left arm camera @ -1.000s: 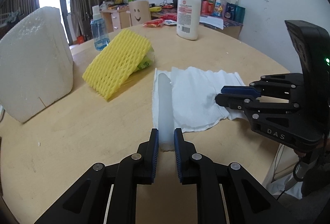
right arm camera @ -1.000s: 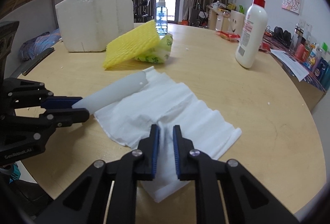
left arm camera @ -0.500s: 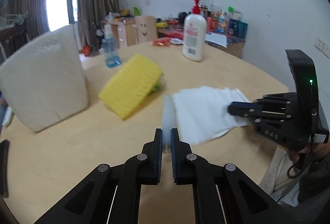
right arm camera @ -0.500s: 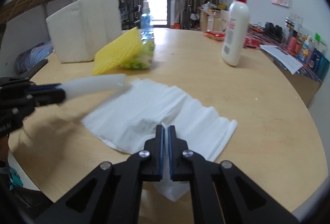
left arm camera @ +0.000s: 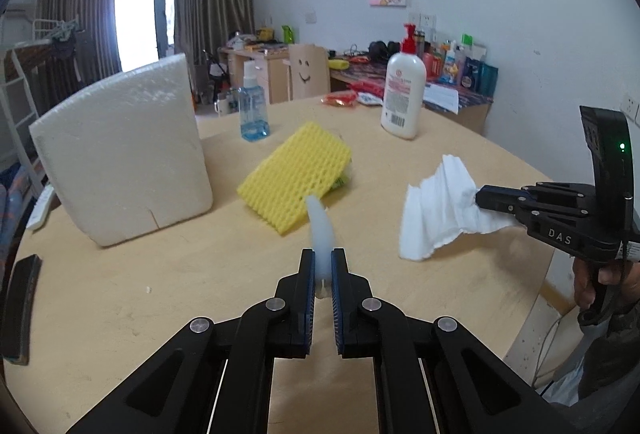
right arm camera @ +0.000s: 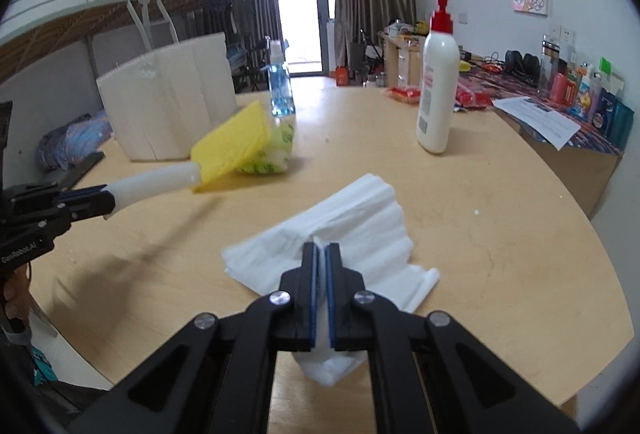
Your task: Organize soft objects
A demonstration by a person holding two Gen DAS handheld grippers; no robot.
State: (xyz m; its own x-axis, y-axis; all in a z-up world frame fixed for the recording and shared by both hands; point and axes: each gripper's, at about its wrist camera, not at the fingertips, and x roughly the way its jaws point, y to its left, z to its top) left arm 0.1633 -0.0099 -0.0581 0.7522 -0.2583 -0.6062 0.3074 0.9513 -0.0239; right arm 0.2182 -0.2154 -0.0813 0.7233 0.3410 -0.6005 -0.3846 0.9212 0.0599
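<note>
Landmark for these notes: the yellow foam net (left arm camera: pixel 294 182), propped on a green-printed packet (right arm camera: pixel 272 152) mid-table.

My left gripper (left arm camera: pixel 322 270) has its jaws pressed onto the near end of a white foam strip (left arm camera: pixel 320 230). The strip sticks out forward, clear of the round table (left arm camera: pixel 160 294), its far tip lining up with the near edge of the yellow net. I read the end-grip as deliberate: it leaves the length of the strip free to be laid down or tucked somewhere.

My right gripper (right arm camera: pixel 320 266) pinches a crumpled white cloth (right arm camera: pixel 352 230) at a bunched fold. Seen from the left wrist, the cloth (left arm camera: pixel 440 210) hangs off the table, to the right of the net and well apart from it. Grabbing a fold gathers the sheet instead of dragging it flat.

Both soft pieces are airborne at once, so I judge this as carrying, with no drop spot evident yet. The big white foam block (left arm camera: pixel 120 154) stands left of the net; lotion bottle (left arm camera: pixel 402 94) and blue spray bottle (left arm camera: pixel 253 110) sit behind it.
</note>
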